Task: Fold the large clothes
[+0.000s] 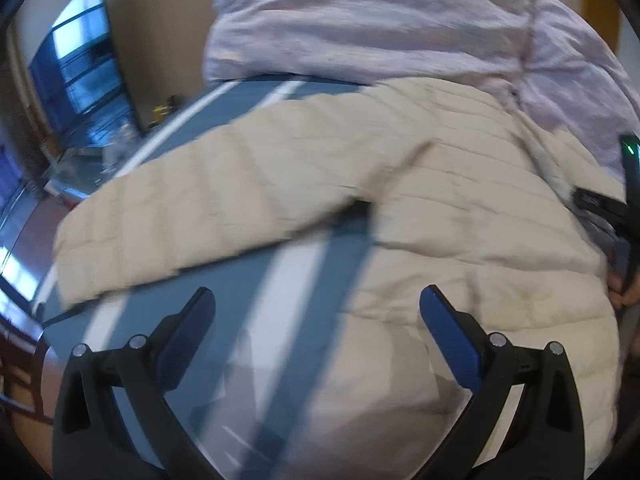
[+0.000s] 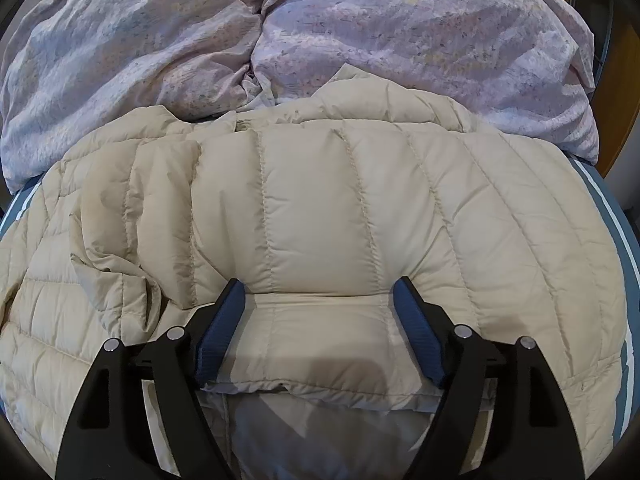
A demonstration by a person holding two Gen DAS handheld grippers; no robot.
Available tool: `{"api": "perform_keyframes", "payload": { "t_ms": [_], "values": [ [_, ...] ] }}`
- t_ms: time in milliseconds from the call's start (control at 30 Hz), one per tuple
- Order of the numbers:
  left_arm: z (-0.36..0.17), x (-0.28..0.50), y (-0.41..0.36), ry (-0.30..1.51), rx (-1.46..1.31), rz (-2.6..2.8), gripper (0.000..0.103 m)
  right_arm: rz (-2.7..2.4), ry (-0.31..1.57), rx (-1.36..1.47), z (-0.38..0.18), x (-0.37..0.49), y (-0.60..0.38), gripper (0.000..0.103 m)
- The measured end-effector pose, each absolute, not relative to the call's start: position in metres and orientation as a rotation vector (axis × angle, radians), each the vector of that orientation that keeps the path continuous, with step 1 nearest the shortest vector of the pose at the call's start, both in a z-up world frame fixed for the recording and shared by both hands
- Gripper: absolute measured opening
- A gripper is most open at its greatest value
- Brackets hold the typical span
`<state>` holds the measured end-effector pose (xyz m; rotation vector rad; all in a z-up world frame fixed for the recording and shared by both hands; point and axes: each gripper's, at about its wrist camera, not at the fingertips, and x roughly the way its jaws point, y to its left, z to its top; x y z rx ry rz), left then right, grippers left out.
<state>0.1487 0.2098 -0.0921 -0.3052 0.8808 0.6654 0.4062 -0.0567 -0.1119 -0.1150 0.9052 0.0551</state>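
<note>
A cream quilted puffer jacket (image 2: pixel 320 208) lies spread on a blue bed sheet with white stripes (image 1: pixel 248 280). In the left wrist view the jacket (image 1: pixel 460 240) fills the right half and one sleeve (image 1: pixel 192 216) stretches out to the left. My left gripper (image 1: pixel 316 320) is open and empty, above the sheet beside the jacket's edge. My right gripper (image 2: pixel 320 304) is open, its fingers on either side of a folded jacket edge (image 2: pixel 320 344) without closing on it. The right gripper's body also shows at the right edge of the left wrist view (image 1: pixel 628 200).
A bunched lilac floral duvet (image 2: pixel 280 48) lies behind the jacket, also in the left wrist view (image 1: pixel 380 20). A dark TV screen (image 1: pixel 84 64) stands on a low cabinet (image 1: pixel 72 168) left of the bed. Wooden furniture (image 2: pixel 616 80) is at the far right.
</note>
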Motion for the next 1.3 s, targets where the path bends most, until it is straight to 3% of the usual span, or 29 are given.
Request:
{"api": "perform_keyframes", "payload": {
  "t_ms": [300, 700, 800, 967, 1067, 1233, 1300],
  "values": [
    [-0.084, 0.077, 0.283, 0.839, -0.393, 0.864, 0.101, 0.059, 0.907, -0.104, -0.112, 0.408, -0.057, 0.083],
    [-0.097, 0.041, 0.361, 0.822, -0.543, 0.994, 0.099, 0.062, 0.906, -0.089, -0.113, 0.408, -0.055, 0.084],
    [-0.107, 0.03, 0.376, 0.811, -0.643, 0.988, 0.084, 0.06, 0.906, -0.089, -0.112, 0.408, -0.056, 0.084],
    [-0.109, 0.023, 0.387, 0.771, -0.703, 0.987, 0.076, 0.06, 0.905, -0.088, -0.112, 0.408, -0.056, 0.084],
    [-0.108, 0.02, 0.392, 0.743, -0.737, 0.987, 0.062, 0.06, 0.905, -0.087, -0.112, 0.407, -0.056, 0.084],
    [-0.108, 0.014, 0.404, 0.721, -0.796, 0.984, 0.018, 0.059, 0.905, -0.087, -0.112, 0.407, -0.057, 0.084],
    [-0.108, 0.013, 0.405, 0.717, -0.813, 0.968, 0.01, 0.059, 0.905, -0.086, -0.112, 0.407, -0.056, 0.084]
  ]
}}
